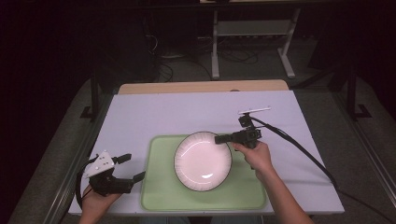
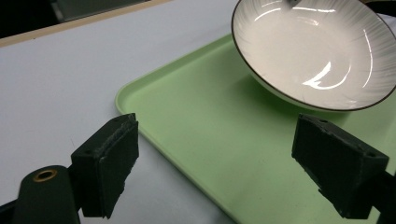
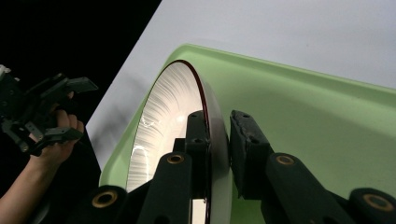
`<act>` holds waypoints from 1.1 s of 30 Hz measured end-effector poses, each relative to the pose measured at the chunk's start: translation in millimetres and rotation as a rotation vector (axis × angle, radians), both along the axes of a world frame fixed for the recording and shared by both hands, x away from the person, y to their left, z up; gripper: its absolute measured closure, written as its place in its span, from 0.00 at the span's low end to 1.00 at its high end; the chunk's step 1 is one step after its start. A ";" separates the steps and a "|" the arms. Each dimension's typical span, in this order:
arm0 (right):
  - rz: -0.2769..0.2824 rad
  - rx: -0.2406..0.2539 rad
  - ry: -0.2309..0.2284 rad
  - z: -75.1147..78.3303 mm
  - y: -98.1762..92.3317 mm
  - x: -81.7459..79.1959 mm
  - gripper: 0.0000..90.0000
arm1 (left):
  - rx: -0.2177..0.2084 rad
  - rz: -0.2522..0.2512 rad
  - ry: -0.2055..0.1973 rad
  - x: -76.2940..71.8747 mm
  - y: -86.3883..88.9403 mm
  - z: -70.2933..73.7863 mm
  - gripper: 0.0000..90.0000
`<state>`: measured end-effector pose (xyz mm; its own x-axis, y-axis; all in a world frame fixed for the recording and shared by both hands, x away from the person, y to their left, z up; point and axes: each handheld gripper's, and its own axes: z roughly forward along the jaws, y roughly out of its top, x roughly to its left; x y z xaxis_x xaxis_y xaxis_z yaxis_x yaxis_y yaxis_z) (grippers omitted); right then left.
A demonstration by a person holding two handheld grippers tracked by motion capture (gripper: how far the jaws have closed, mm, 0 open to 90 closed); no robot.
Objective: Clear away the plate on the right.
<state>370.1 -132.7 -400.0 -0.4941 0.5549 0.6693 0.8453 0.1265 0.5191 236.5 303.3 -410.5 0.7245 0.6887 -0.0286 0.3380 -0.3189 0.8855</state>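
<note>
Pinching the plate [image 1: 202, 161] by its right rim, the right tongs [image 3: 218, 149] are clamped with one jaw inside and one outside, probably the surest purchase on a shallow dish. It sits over the middle of the green tray [image 1: 159, 196] on the desk [image 1: 140, 112]. Left tongs [image 1: 130, 168] hover apart off the tray's left edge, clear of everything. Nothing crowds the plate.

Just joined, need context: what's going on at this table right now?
A person works two handheld grippers over a white table. The right gripper has its jaws clamped on the rim of a white ribbed plate with a dark edge, which sits over a pale green plastic tray. The left gripper hangs open by the tray's left edge, holding nothing.
</note>
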 end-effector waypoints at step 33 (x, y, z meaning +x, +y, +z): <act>-0.045 -0.061 0.060 -32.2 3.7 7.3 0.89 | 0.001 0.003 0.001 0.1 0.7 0.0 0.16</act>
<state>377.4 -129.0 -432.2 -0.4279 0.6158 0.6616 0.8803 0.1178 0.4596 236.6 303.9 -410.5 0.7227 0.6906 -0.0281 0.3396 -0.3193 0.8847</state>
